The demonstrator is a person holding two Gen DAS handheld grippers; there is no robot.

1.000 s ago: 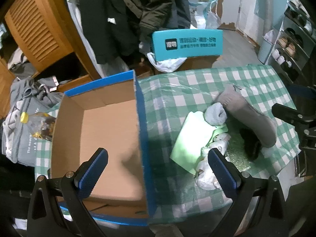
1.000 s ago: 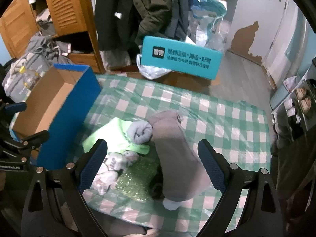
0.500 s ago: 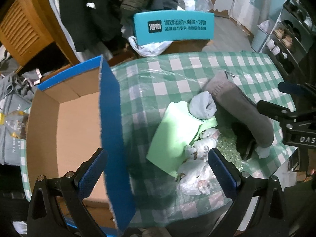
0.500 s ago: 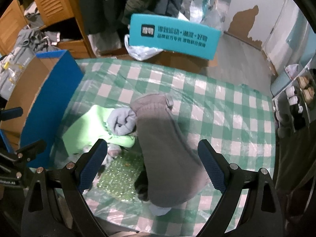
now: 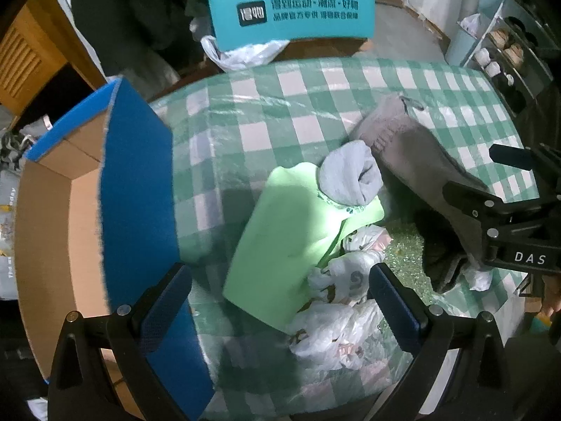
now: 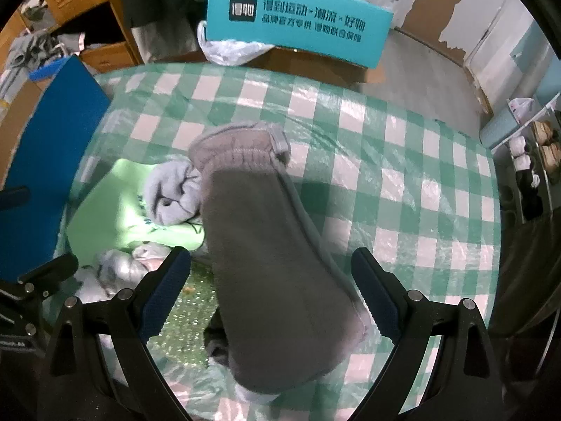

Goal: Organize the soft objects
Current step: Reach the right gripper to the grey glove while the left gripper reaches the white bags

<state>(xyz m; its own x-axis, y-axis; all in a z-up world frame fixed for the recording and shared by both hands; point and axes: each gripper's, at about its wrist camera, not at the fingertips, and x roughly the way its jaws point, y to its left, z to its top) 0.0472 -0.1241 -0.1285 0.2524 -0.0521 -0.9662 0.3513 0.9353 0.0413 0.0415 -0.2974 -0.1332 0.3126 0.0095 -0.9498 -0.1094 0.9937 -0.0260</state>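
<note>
A heap of soft things lies on the green checked tablecloth (image 5: 266, 112). A long grey knitted piece (image 6: 266, 245) runs straight between my right gripper's (image 6: 271, 291) open fingers. Beside it sit a balled pale grey sock (image 5: 350, 175), a light green foam sheet (image 5: 291, 245), crumpled white plastic bags (image 5: 336, 315) and a glittery green patch (image 6: 182, 315). My left gripper (image 5: 277, 298) stands open above the foam sheet's near end and the bags, holding nothing. The blue cardboard box (image 5: 136, 189) stands open at the left.
A teal chair back (image 5: 291, 14) with printed text stands beyond the table's far edge, a white plastic bag (image 6: 231, 49) under it. Dark coats and a wooden slatted cabinet (image 5: 21, 56) are behind. A shoe rack (image 6: 533, 161) stands at the right.
Both grippers have moved forward and down toward the heap. The left one has swung right from over the box to over the foam sheet; the right one now straddles the grey knitted piece.
</note>
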